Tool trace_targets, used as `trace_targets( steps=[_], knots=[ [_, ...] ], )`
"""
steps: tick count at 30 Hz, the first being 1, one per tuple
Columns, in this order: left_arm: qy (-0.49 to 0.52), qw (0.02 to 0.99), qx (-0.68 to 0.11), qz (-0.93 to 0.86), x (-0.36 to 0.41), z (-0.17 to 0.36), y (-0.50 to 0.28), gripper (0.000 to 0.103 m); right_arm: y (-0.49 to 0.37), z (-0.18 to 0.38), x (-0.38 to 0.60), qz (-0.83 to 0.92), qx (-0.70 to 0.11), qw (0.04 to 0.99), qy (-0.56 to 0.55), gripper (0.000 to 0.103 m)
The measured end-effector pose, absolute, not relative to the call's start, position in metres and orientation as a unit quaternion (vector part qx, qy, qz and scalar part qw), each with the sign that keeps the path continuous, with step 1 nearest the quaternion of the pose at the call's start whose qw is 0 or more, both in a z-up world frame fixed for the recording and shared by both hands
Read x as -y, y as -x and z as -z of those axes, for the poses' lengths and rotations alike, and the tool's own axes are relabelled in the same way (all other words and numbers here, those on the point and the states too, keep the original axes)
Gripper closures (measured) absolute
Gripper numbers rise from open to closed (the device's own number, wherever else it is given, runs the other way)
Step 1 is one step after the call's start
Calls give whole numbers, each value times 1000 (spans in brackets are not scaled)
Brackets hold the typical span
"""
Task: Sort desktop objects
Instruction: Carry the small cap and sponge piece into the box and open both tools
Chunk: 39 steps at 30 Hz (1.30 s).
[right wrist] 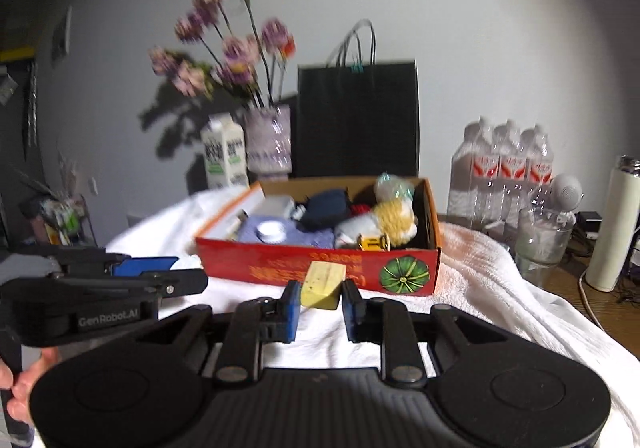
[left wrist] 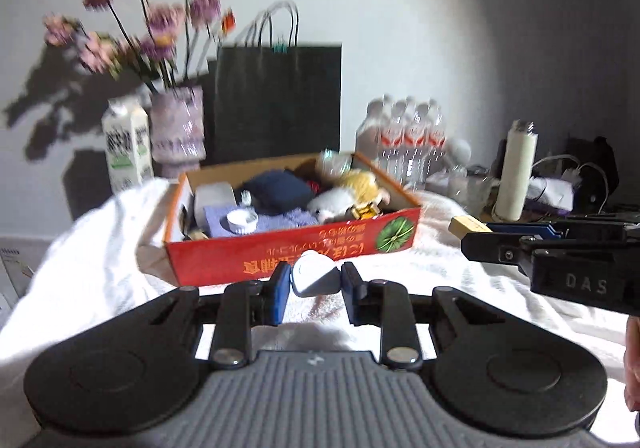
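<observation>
Ahead, the red box (left wrist: 280, 248) sat on a white towel (left wrist: 88, 248) covering the table (right wrist: 600, 312), open at the top and crowded: a navy pouch (left wrist: 280, 189), a lilac cloth (left wrist: 280, 219) with a white lid (left wrist: 240, 221) on it, a yellow-and-white plush (right wrist: 384, 224), a small yellow toy (right wrist: 374, 242) and a grey block (left wrist: 214, 193). The left hand-held gripper (left wrist: 316, 280) was clenched on a small white rounded case (left wrist: 314, 278), held just before the box's near wall. The right hand-held gripper (right wrist: 320, 288) pinched a yellow block (right wrist: 322, 284) between its blue pads, also in front of the box. Behind the box stood a black bag (right wrist: 356, 119), a vase (right wrist: 268, 139) of purple flowers (right wrist: 236, 47), a carton (right wrist: 224, 153) and packed water bottles (right wrist: 504, 167).
</observation>
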<state>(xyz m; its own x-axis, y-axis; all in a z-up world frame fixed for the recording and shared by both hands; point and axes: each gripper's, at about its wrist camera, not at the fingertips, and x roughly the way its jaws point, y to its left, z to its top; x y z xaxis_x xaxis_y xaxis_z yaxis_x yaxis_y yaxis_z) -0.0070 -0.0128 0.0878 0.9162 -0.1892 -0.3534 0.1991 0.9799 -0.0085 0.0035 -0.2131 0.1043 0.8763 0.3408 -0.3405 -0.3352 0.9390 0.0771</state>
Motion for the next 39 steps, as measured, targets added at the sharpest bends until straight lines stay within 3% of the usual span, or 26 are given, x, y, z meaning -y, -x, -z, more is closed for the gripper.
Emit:
trace_targets(
  steps=[9,20,31,39],
  knots=[
    [-32,980,-175,90,15,-73,96,75,88,-82,217,-137,-130,982,9,82],
    [-34,983,-168,62,-1,-72,118,75,114,-74,200,-155,-128,979,31,82],
    [-24,981,-184,60,-13,-68,98,75,93,-76,198,-165,-132,977,30,82],
    [12,982,-174,76,-33,-98,21,75,12,-108,214,-165,-129,977,29,84]
  ],
)
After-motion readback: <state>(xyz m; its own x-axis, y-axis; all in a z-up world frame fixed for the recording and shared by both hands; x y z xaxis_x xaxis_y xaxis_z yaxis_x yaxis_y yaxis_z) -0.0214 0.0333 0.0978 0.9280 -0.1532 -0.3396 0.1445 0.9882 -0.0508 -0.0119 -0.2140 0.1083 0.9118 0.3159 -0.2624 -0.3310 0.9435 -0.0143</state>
